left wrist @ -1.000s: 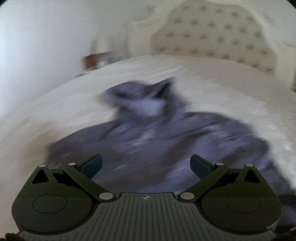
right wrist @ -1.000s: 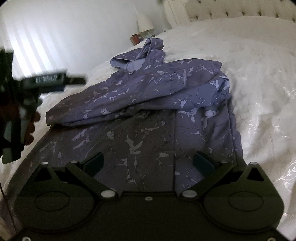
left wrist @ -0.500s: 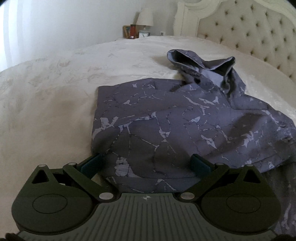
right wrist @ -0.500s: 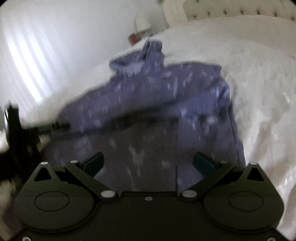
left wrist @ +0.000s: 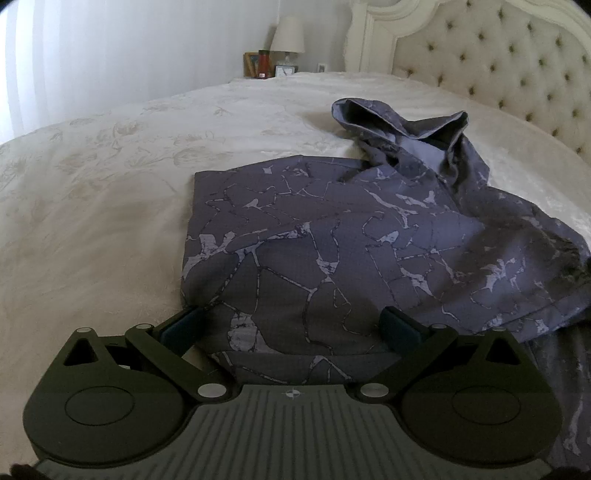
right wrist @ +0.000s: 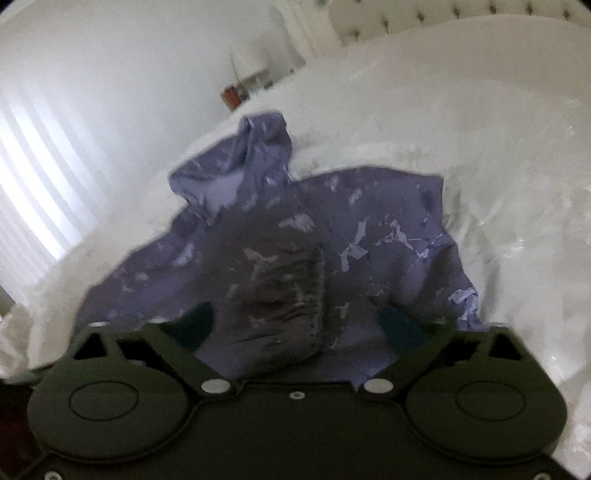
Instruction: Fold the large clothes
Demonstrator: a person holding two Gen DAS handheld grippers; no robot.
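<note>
Left wrist, lamp (left wrist: 287,35), headboard (left wrist: 509,70), hoodie (left wrist: 351,251) on bed (left wrist: 110,184)

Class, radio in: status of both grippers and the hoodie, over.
Left gripper open, over hoodie edge. Right gripper open, elastic cuff between fingers. Hoodie partly folded on bed. Nothing in the way.

Purple hoodie (left wrist: 351,251) with pale crackle pattern, cream floral bedspread (left wrist: 110,192), beige tufted headboard (left wrist: 498,55)

A wide bed (left wrist: 110,192) with a white flowered cover carries everything. On it lies a purple hoodie (left wrist: 351,251) with a pale crack pattern, its hood (left wrist: 399,122) toward the padded headboard (left wrist: 498,55).
</note>
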